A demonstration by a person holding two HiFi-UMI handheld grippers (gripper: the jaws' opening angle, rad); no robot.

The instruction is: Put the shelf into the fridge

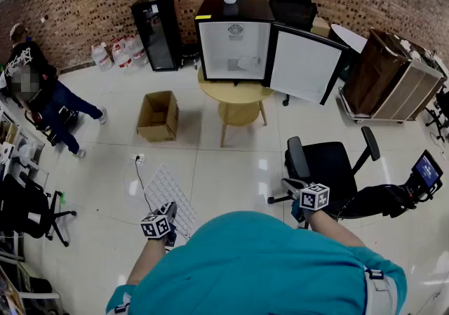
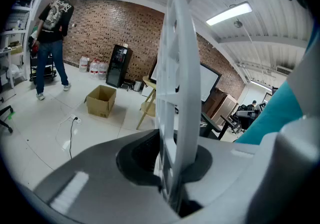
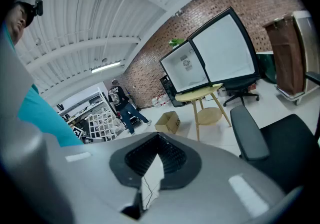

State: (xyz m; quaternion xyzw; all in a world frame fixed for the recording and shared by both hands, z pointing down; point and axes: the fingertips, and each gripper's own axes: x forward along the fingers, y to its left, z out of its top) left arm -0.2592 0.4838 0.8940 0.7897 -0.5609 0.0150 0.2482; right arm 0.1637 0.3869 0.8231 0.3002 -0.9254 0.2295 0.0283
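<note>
Teal shirt (image 1: 259, 264) fills bottom centre of head view, with short sleeves. Pale band at sleeve hem, lower left corner; grey strap at lower right.

Left gripper (image 1: 168, 212), lower left: dark body, marker cube (image 1: 156, 225) with black-and-white squares. Right gripper (image 1: 298, 191), right of centre: same cube.

Gripper views: pale grey moulded shell (image 2: 90, 178), dark oval recess (image 3: 160, 160) at centre, ribbed inside on right one. Lighter rectangular patches on shell. Teal fabric at right edge of left gripper view and left edge of right gripper view.
</note>
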